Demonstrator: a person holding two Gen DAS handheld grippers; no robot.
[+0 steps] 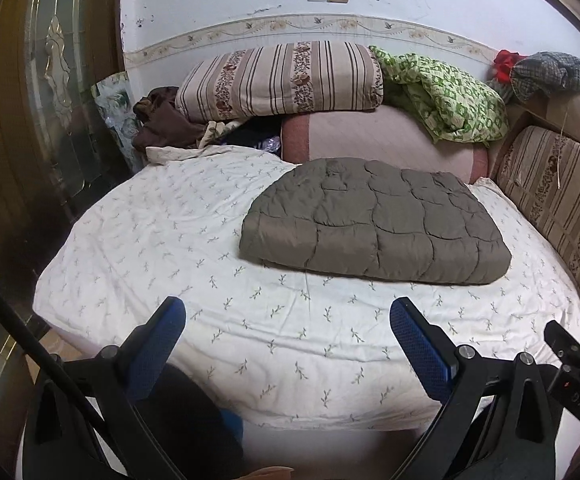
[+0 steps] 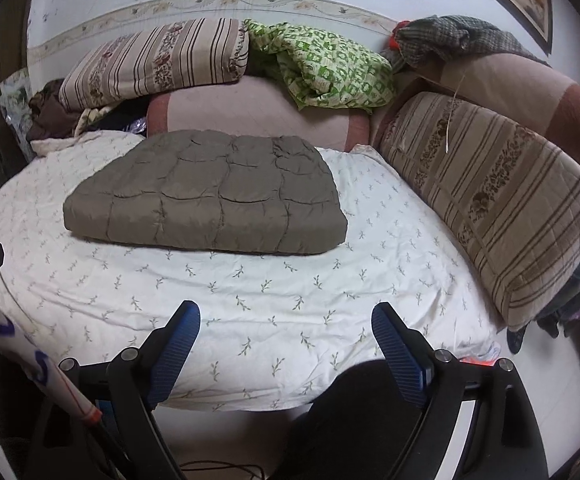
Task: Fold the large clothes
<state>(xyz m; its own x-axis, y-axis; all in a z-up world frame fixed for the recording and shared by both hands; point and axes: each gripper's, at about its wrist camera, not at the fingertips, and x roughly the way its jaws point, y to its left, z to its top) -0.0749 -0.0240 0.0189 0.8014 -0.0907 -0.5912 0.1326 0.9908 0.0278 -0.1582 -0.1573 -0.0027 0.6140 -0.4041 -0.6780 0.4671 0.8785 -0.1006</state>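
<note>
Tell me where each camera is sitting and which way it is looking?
Left wrist: sits on the left gripper, looking forward and down over the bed sheet at the folded grey quilted garment; its own open blue fingers show.
Right wrist: sits on the right gripper, looking the same way, garment left of centre; its open fingers show.
Both share the garment, sheet, green patterned cloth and striped folded quilt.

My left gripper [image 1: 288,320] has black arms with round silver screws and blue, finely textured pads [image 1: 414,336]; a black cable curves through the lower left of its frame. My right gripper [image 2: 286,326] matches: black frame, silver screws, ribbed blue pads [image 2: 394,344].
</note>
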